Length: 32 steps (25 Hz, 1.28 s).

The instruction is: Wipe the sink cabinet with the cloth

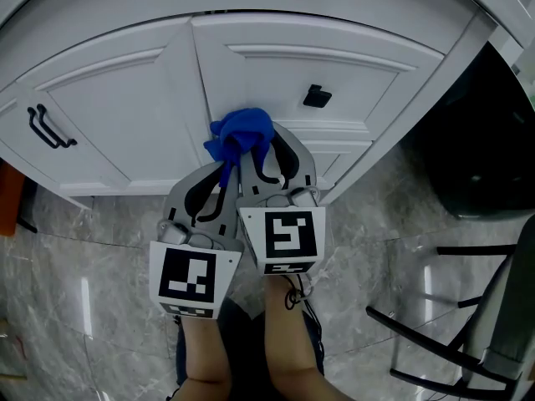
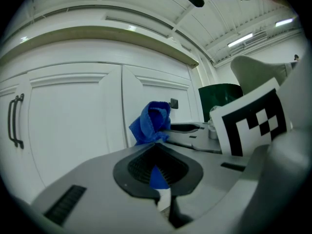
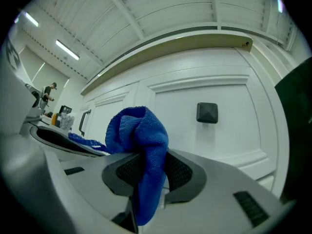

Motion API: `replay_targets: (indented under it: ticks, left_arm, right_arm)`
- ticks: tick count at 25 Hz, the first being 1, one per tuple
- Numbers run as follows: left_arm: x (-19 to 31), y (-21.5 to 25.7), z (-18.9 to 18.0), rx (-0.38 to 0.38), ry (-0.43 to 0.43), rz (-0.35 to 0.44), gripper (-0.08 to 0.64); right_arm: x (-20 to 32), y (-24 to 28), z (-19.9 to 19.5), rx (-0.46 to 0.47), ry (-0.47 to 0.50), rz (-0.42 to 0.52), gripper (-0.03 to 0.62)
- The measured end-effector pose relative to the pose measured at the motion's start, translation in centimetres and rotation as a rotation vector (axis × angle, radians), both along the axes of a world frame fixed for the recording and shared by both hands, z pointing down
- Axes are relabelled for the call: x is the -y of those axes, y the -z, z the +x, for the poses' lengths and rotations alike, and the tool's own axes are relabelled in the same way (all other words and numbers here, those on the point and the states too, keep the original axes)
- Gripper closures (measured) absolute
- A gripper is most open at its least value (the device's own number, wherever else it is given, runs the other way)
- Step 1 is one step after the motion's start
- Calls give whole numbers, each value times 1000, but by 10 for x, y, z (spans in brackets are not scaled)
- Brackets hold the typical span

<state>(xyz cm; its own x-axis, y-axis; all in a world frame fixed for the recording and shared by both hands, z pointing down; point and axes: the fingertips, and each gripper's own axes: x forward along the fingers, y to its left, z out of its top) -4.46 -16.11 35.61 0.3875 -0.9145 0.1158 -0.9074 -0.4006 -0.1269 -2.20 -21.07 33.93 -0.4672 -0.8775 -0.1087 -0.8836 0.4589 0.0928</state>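
At the left of the head view, a black bar handle (image 1: 50, 129) sat on the leftmost door of the white sink cabinet (image 1: 109, 98), above a grey marbled floor (image 1: 84, 257). Right of it, near the middle, the left hand-held gripper (image 1: 224, 170) reached up towards the cabinet, its marker cube (image 1: 194, 278) nearest the person. Its own view showed the jaws clenched on a small fold of the blue cloth (image 2: 153, 121), with the rest of the cloth bunched up beyond the tips of the left hand-held gripper (image 2: 158, 147). The cloth (image 1: 242, 132) hung bunched in front of the lower part of the cabinet, by the seam between two doors; whether it touched the wood could not be told. Just beside, the right hand-held gripper (image 1: 253, 155) lay close against the left one, its marker cube (image 1: 282, 236) slightly farther. Its view showed the jaws closed on the cloth (image 3: 139, 130), a thick fold running down between them at the right hand-held gripper (image 3: 146, 155). Farther right, a square black knob (image 1: 316, 96) stood on the door above and to the right of the cloth. At the right edge a dark bin (image 1: 476, 140) stood beside the cabinet, and a black metal frame (image 1: 468, 341) rested on the floor nearer the person.
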Motion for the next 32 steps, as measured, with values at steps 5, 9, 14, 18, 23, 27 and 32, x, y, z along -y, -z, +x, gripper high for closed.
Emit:
replay_targets:
  ticks: [5,9,14,18,23,27,32]
  left_arm:
    - [0,0,16,-7,-38,0,557]
    - [1,-1,23,-22,-53,6,557]
    - [3,-4,32,-25,-78,3,557]
    - [4,-5,34,-30,-88,0,557]
    - [6,-8,38,-41,-105,-8,557]
    - [6,-11,43,-30,-131,-17,557]
    - [7,-11,51,-30,-153,-13,557]
  right_arm:
    - [2,1,20,15,-37,-2,477]
    - [3,2,29,34,-50,0,477]
    - [4,2,39,44,-63,9,477]
    - [5,2,43,48,-76,16,477]
    - [5,-1,48,50,-88,3,477]
    - [6,4,54,74,-102,25,477]
    - [7,4,65,88,-119,26,477]
